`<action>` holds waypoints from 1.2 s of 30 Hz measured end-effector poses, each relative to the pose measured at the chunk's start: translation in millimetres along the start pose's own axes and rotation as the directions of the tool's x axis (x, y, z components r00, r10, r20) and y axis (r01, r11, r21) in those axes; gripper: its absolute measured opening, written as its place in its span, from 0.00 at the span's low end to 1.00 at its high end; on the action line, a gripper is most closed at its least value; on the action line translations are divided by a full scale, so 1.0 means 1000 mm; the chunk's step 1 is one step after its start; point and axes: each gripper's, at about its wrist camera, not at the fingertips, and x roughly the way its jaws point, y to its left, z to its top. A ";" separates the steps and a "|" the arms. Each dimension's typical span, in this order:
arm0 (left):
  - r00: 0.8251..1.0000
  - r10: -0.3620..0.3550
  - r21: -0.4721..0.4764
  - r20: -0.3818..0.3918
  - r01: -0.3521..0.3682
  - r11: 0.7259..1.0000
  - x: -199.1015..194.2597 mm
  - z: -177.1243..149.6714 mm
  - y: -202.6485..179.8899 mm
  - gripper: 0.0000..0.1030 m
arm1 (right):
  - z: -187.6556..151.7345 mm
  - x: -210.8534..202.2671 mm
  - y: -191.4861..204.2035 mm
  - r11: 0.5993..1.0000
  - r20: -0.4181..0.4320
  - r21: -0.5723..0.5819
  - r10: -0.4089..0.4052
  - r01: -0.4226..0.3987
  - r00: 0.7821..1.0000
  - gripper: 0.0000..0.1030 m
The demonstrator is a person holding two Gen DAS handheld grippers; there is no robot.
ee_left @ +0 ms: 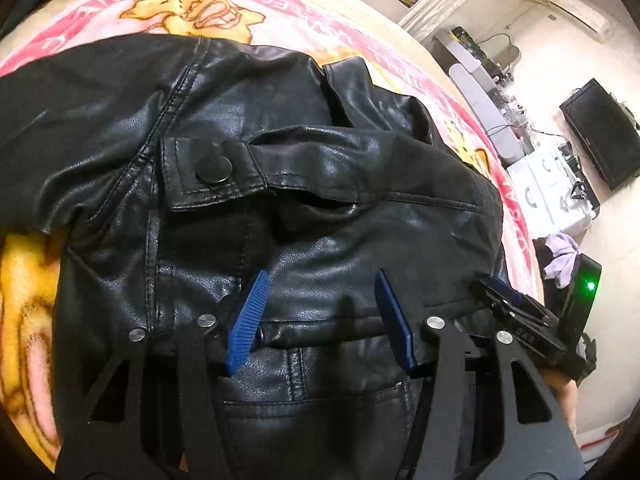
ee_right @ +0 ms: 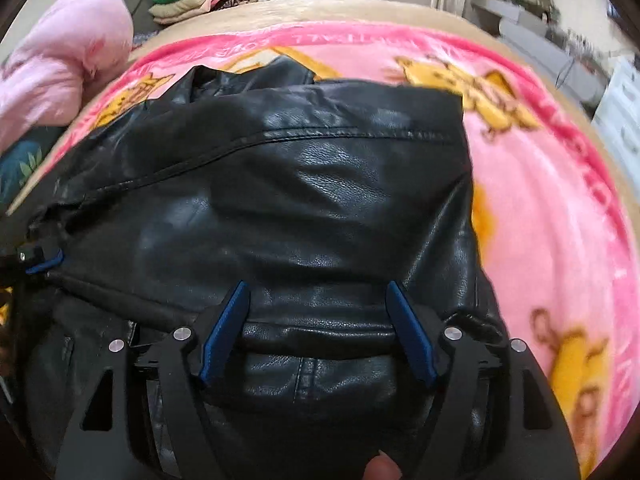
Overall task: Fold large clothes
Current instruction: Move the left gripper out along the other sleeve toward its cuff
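Observation:
A black leather jacket point(ee_left: 248, 184) lies partly folded on a pink blanket point(ee_left: 160, 8) on a bed. Its shoulder strap with a black snap button point(ee_left: 211, 172) shows in the left wrist view. My left gripper point(ee_left: 320, 304) is open just above the jacket's folded layer, holding nothing. The right gripper's body point(ee_left: 516, 312) shows at the right in that view. In the right wrist view the jacket point(ee_right: 280, 200) fills the middle. My right gripper point(ee_right: 316, 312) is open over a folded edge of it, holding nothing. The left gripper's tip point(ee_right: 42, 260) shows at the far left.
The pink blanket point(ee_right: 560, 200) with yellow cartoon figures extends to the right of the jacket. A pink fluffy garment point(ee_right: 60, 64) lies at the far left. Stacked clothes point(ee_right: 188, 0) sit behind the bed. Drawers point(ee_left: 548, 184) and a black screen point(ee_left: 600, 132) stand beside the bed.

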 end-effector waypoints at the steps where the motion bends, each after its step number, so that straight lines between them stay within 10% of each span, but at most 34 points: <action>1: 1.000 0.007 0.009 -0.001 -0.007 1.000 -0.001 0.000 0.000 0.46 | 0.001 -0.001 0.002 1.000 0.000 -0.003 -0.005 0.005 1.000 0.68; 15: 0.995 0.069 0.083 0.073 -0.075 0.994 -0.025 0.003 -0.030 0.91 | 0.010 -0.043 0.026 0.992 0.111 -0.059 0.116 -0.110 0.987 0.93; 36: 0.959 0.244 -0.005 0.143 -0.246 0.969 -0.067 0.008 -0.001 0.91 | 0.017 -0.072 0.091 0.977 0.196 -0.156 0.172 -0.142 0.965 0.95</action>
